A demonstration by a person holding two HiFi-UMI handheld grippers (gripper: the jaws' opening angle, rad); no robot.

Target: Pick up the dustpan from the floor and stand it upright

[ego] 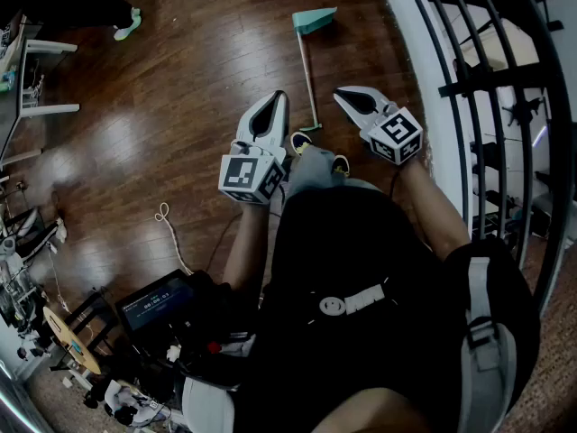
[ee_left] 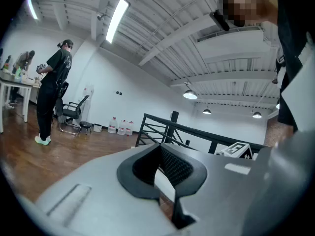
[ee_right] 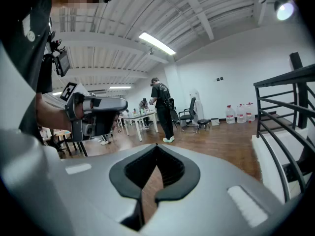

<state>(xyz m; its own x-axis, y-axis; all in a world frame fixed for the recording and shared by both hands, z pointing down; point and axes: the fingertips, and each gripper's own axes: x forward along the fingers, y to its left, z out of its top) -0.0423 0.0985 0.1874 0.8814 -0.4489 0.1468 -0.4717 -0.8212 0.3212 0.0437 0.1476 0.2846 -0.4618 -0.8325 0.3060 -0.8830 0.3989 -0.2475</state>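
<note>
The dustpan lies flat on the wooden floor in the head view, its teal pan (ego: 315, 20) far from me and its long thin handle (ego: 309, 75) running back toward my feet. My left gripper (ego: 279, 95) is held in the air just left of the handle's near end, jaws together and nothing between them. My right gripper (ego: 339, 93) hovers just right of the handle, also shut and empty. Neither touches the dustpan. The left gripper view (ee_left: 160, 146) and right gripper view (ee_right: 157, 146) look level across the room and do not show the dustpan.
A black railing (ego: 487, 79) on a white curb runs along the right. White table legs (ego: 41, 61) stand at the left, and a cable (ego: 167, 219) lies on the floor. Another person (ee_right: 162, 109) stands by tables, near an office chair (ee_left: 74, 112) and water bottles (ee_left: 120, 127).
</note>
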